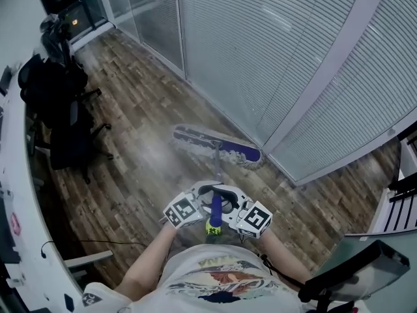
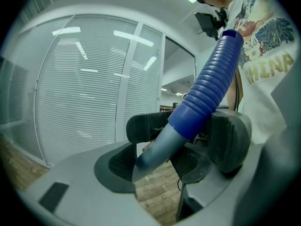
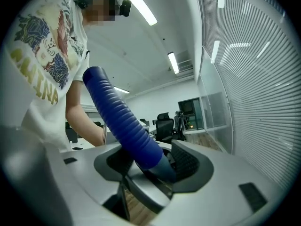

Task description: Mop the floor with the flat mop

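The left gripper [image 2: 157, 157] and right gripper [image 3: 153, 166] both clamp the blue ribbed handle [image 1: 215, 208] of the flat mop [image 1: 217, 168], its purple fringed head [image 1: 218, 147] lying on the brown wood-plank floor [image 1: 130, 149] near the white-blinded glass wall [image 1: 273, 57].

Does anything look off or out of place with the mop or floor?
Nothing stands out. The mop head lies flat on the wood floor beside the blinds, and the left gripper and right gripper both clamp its handle.
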